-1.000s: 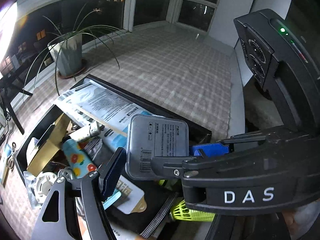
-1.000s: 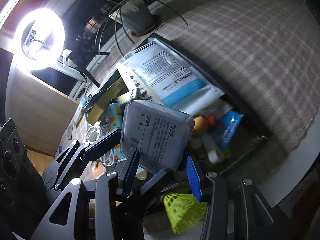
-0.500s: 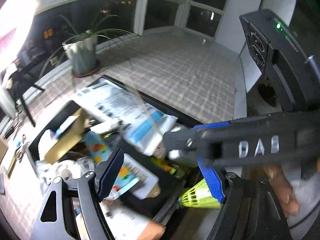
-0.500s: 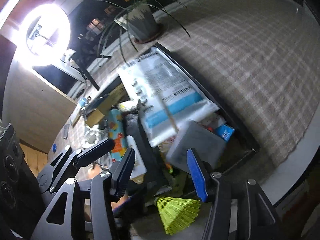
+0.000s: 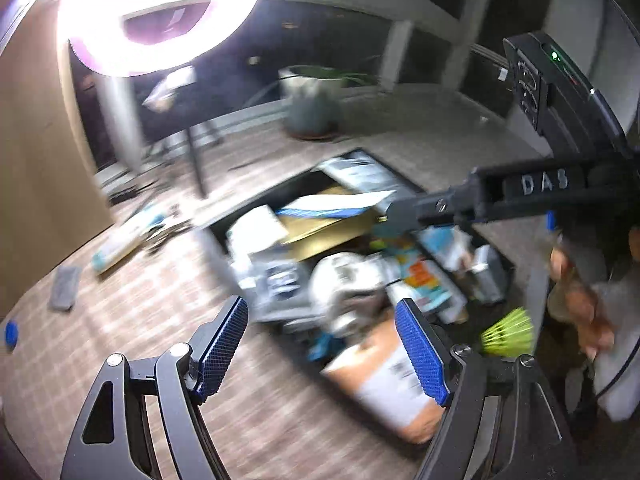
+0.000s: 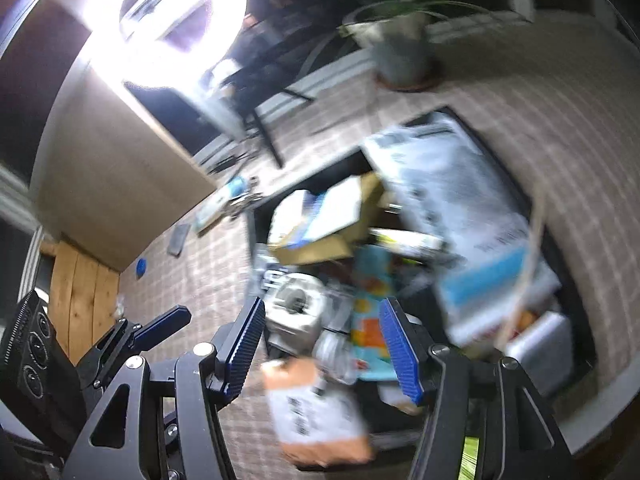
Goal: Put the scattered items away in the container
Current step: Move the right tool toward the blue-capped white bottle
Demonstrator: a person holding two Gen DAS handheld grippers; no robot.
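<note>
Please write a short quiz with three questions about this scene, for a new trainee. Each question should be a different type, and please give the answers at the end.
1. True or false: the right gripper is clamped on the grey tin.
2. Which item lies outside the black container?
A. the potted plant
B. the large white-and-blue pouch
C. the roll of tape
3. Fill the gap: the left gripper holds ____ between its blue pads.

Key:
1. False. Its jaws have just been opening and nothing is between them; the tin lies in the container.
2. A
3. nothing
</note>
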